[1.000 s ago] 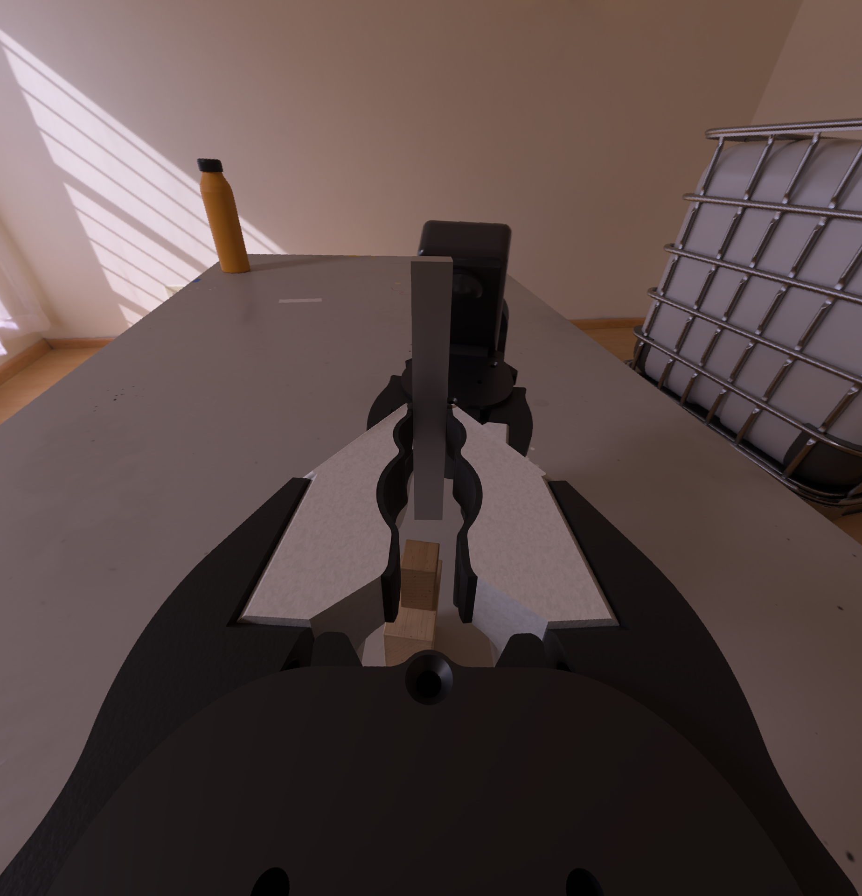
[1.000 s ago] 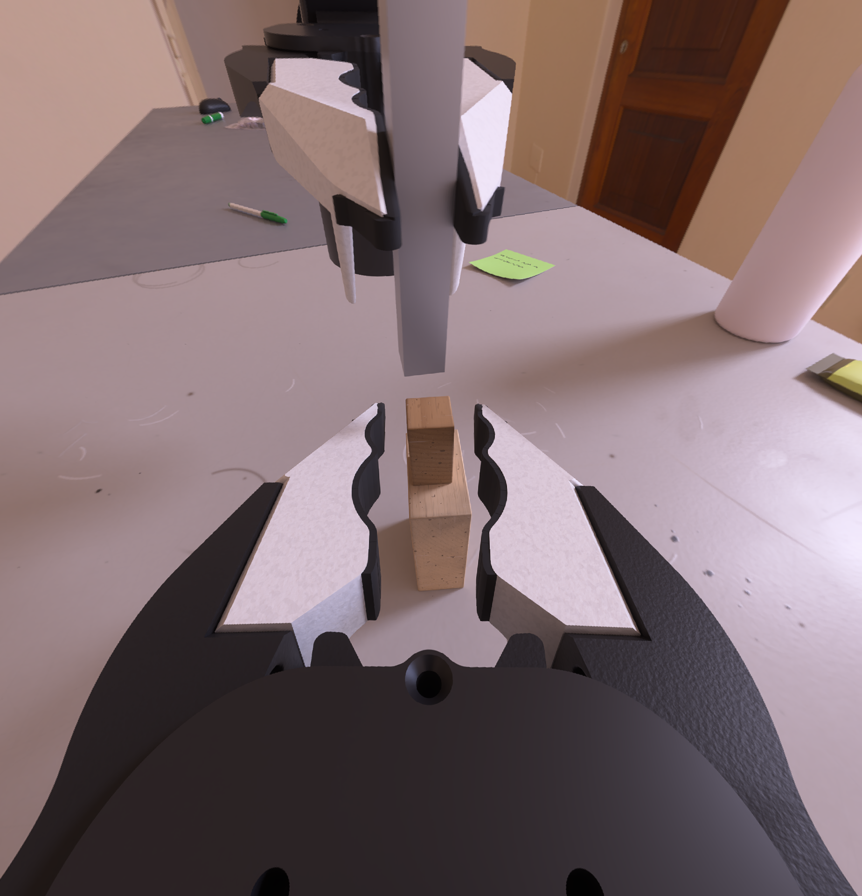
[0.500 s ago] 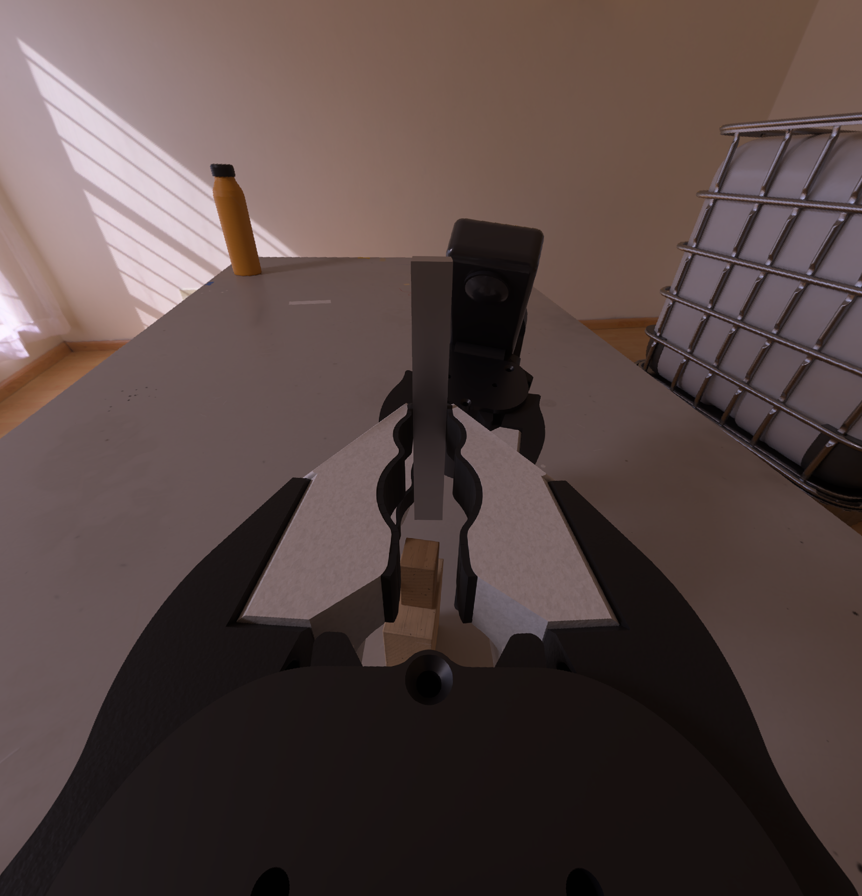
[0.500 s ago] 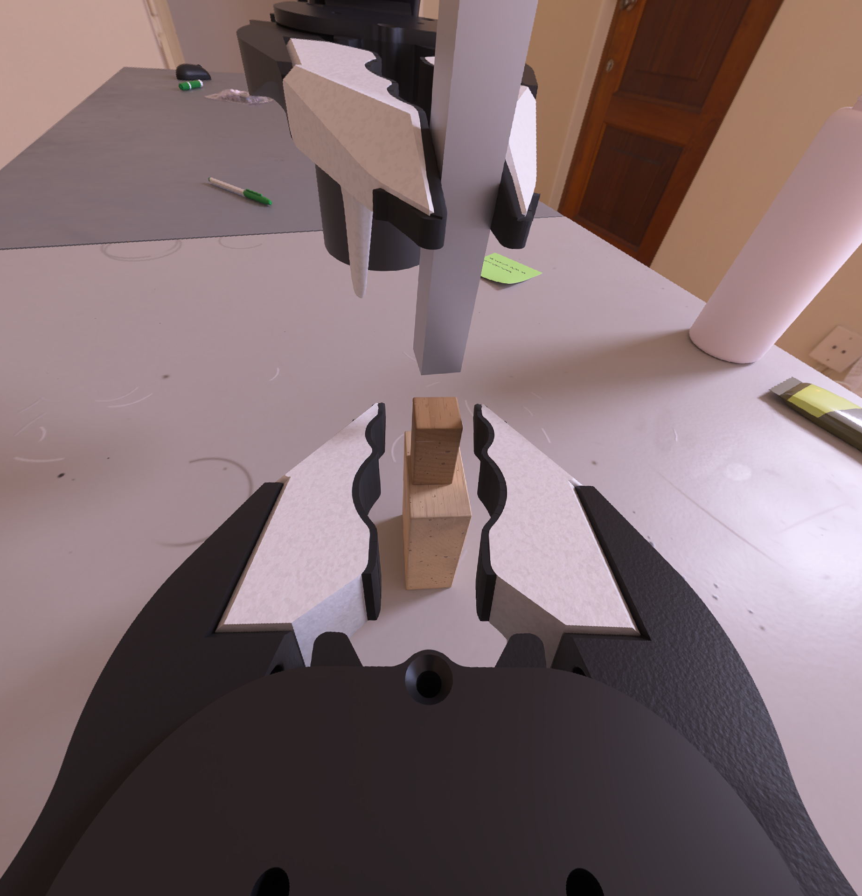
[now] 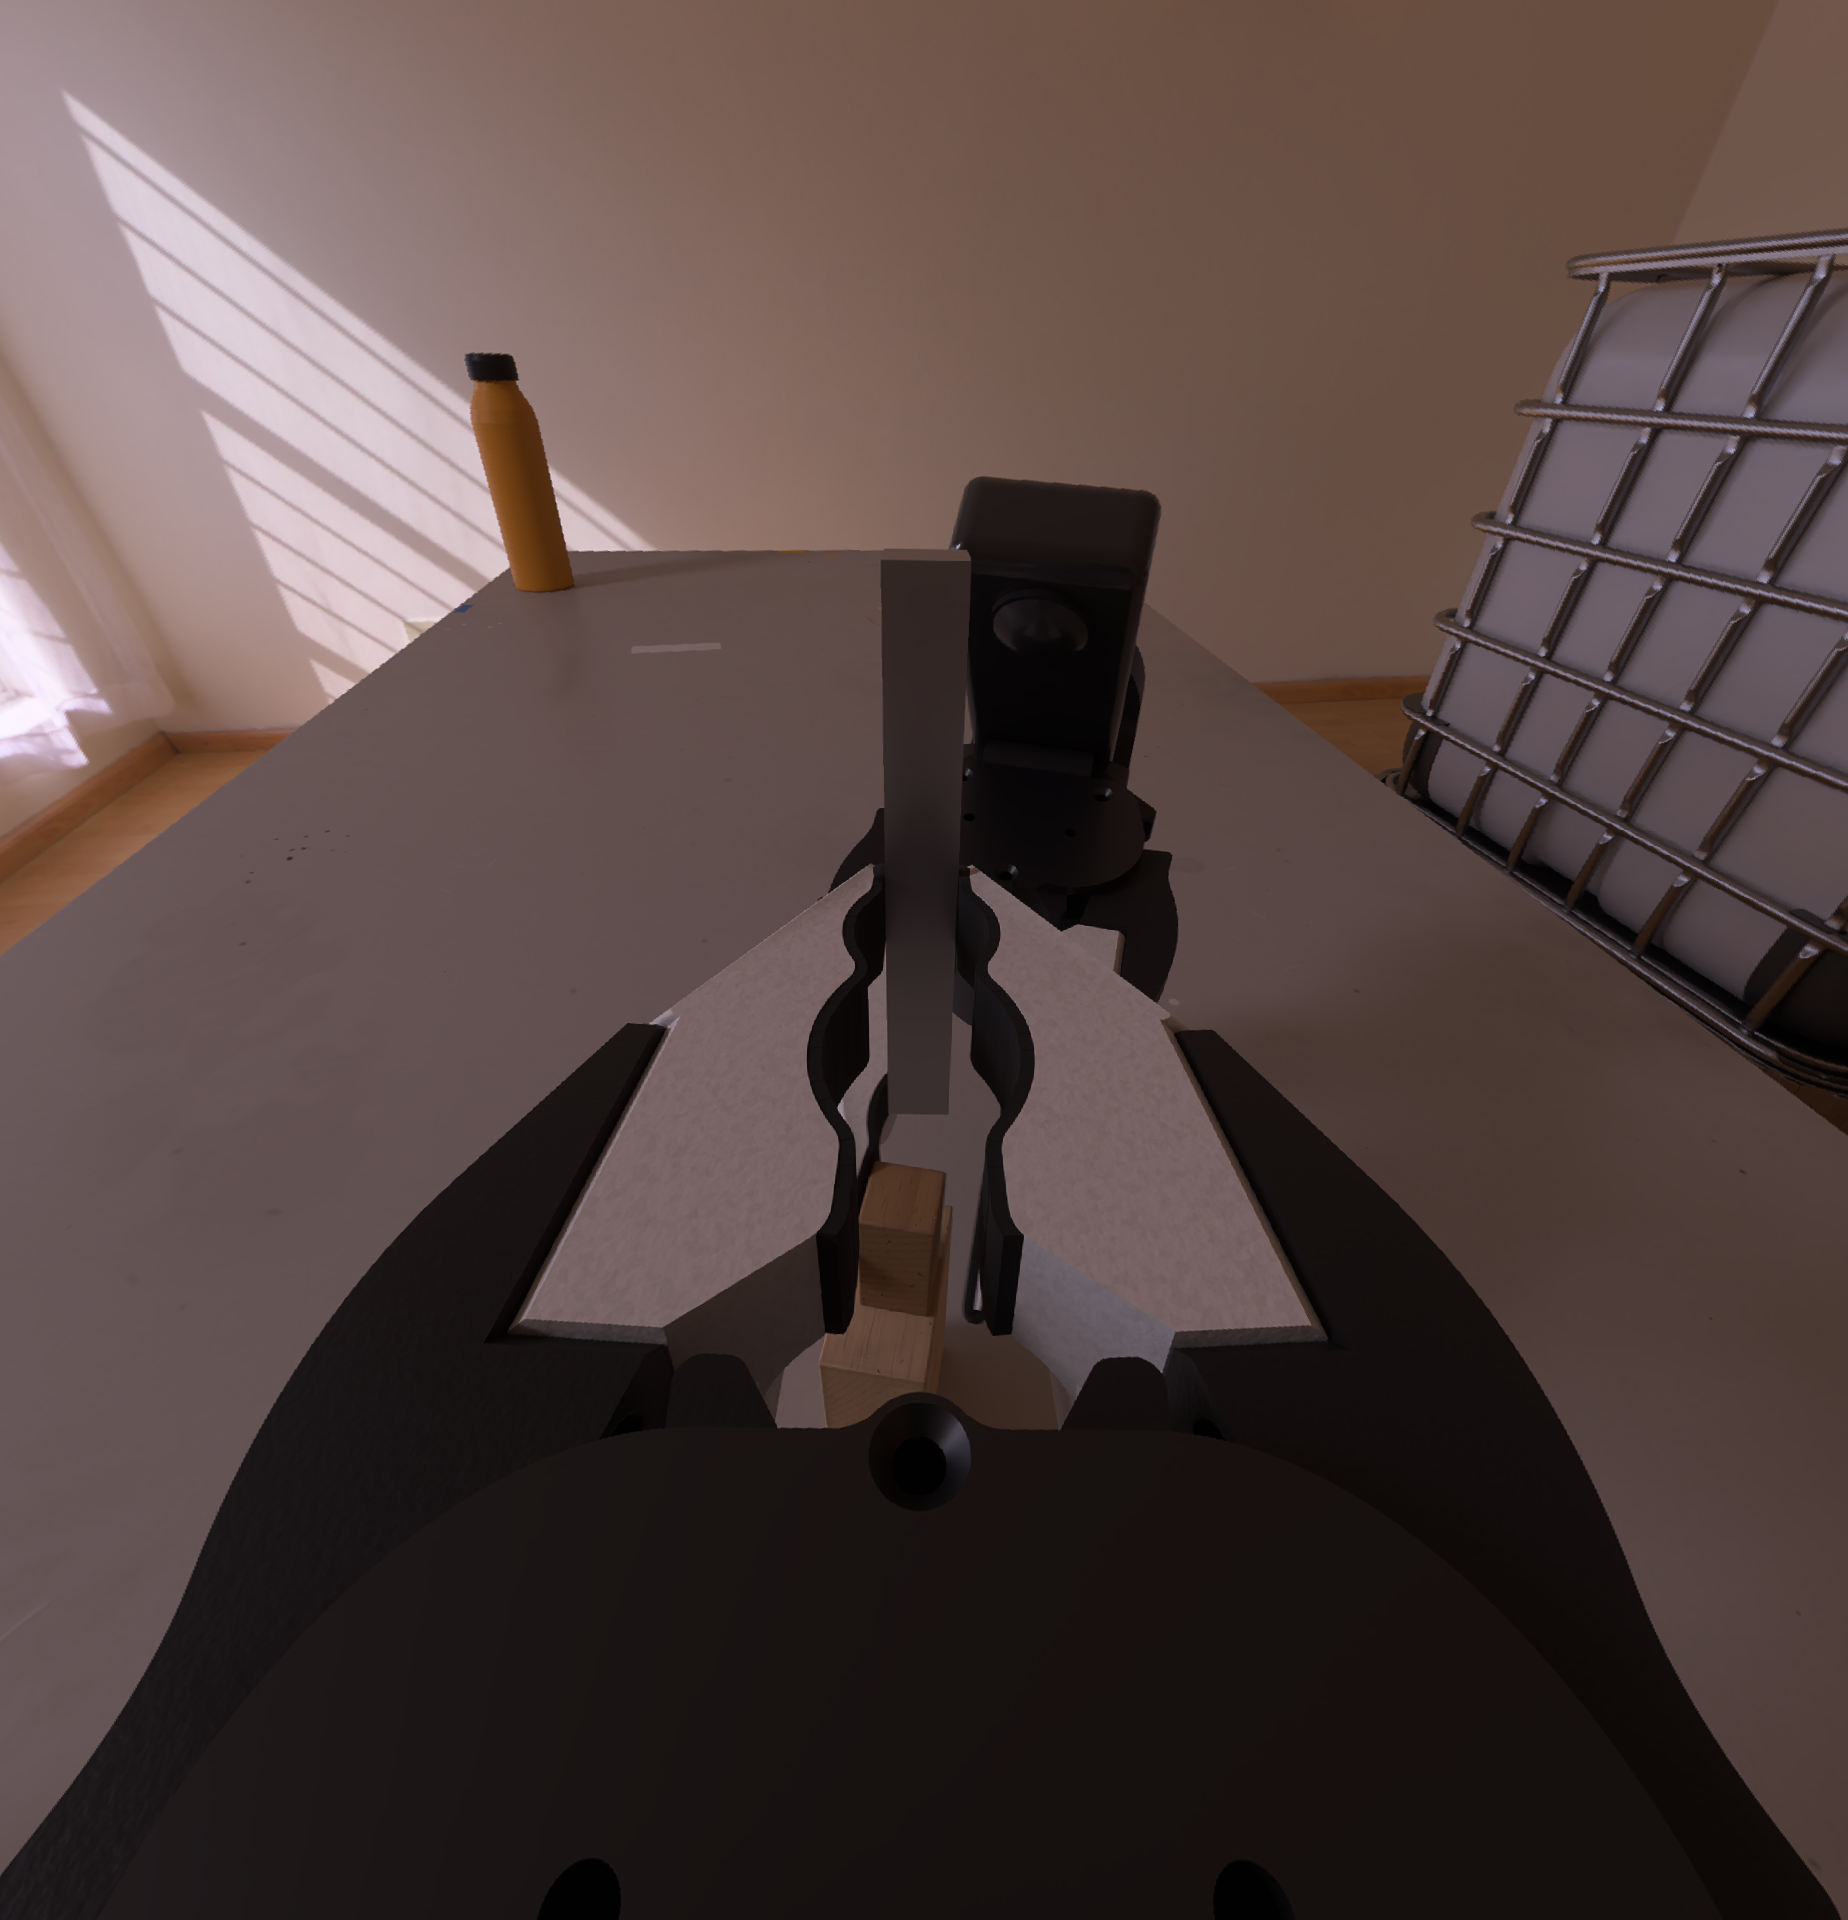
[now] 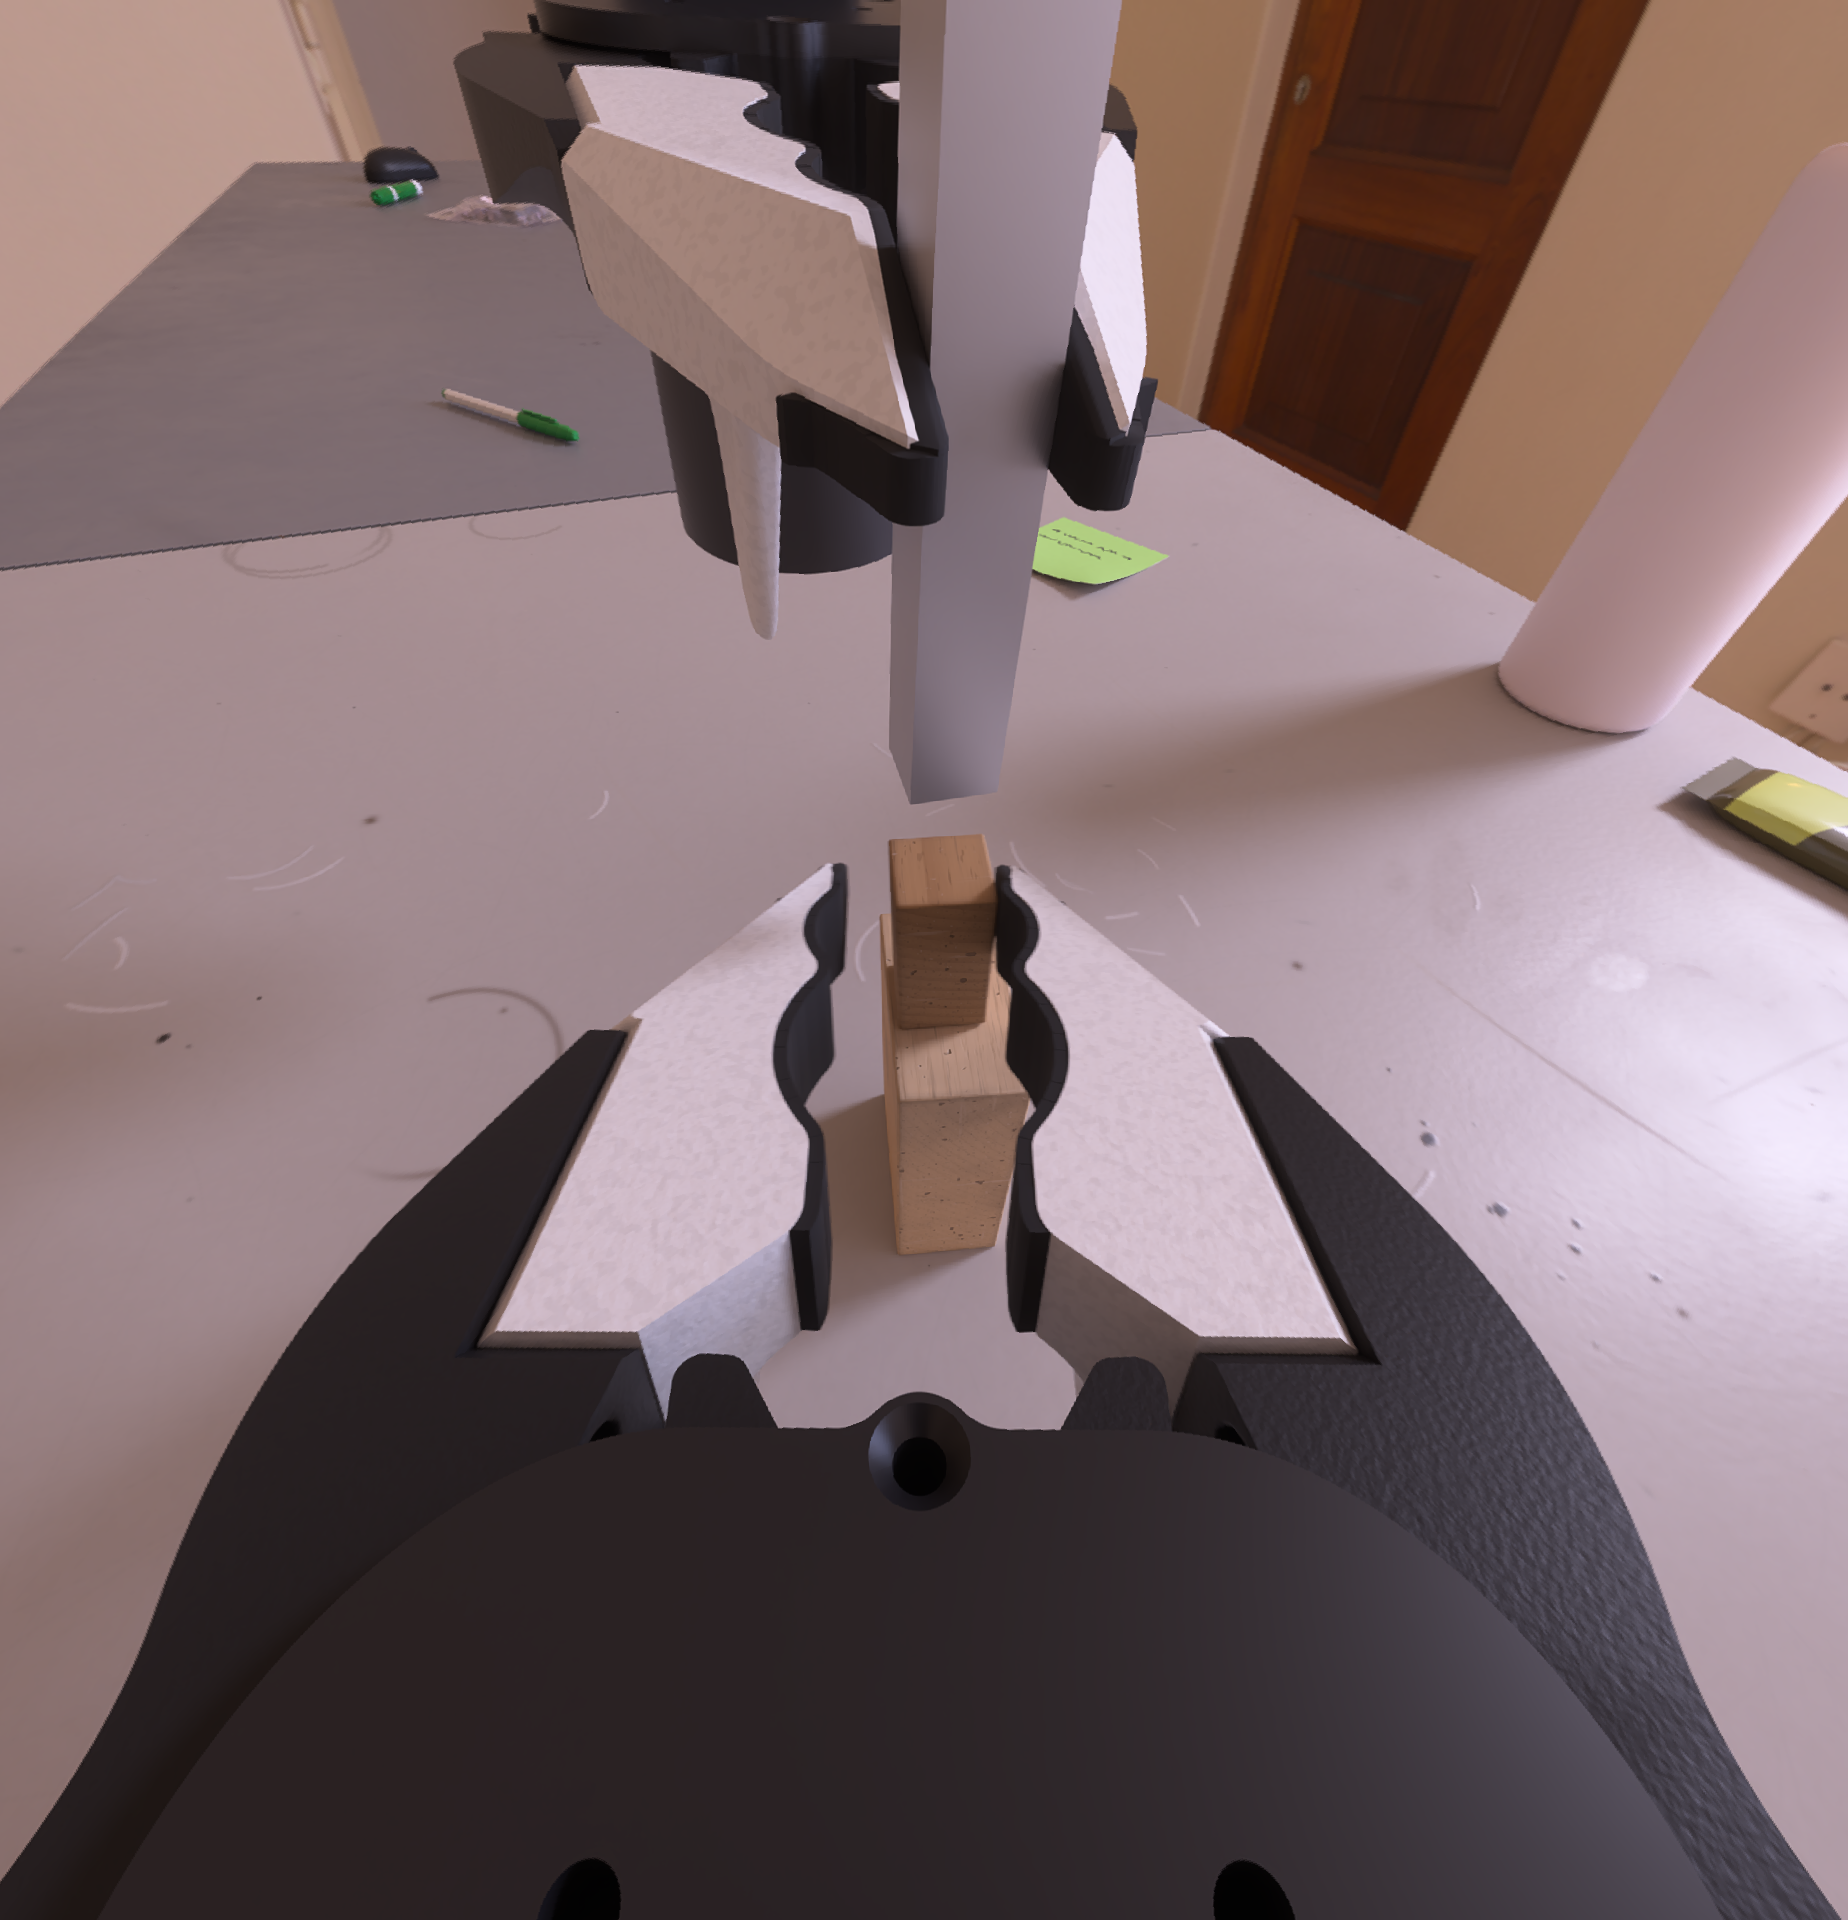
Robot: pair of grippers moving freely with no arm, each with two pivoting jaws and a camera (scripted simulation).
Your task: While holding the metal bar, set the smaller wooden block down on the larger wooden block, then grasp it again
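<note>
Grey table (image 6: 276, 779); metal bar (image 6: 967, 416) top cropped; larger wooden block (image 5: 878, 1361) half-hidden.

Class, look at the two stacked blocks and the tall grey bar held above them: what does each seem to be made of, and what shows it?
The small tan block and the larger tan block beneath it look like unvarnished pale wood: fine grain lines, dark pore specks, matt faces. The grey square-section bar looks like brushed metal, probably steel or aluminium: even grey, soft sheen, crisp edges.
</note>
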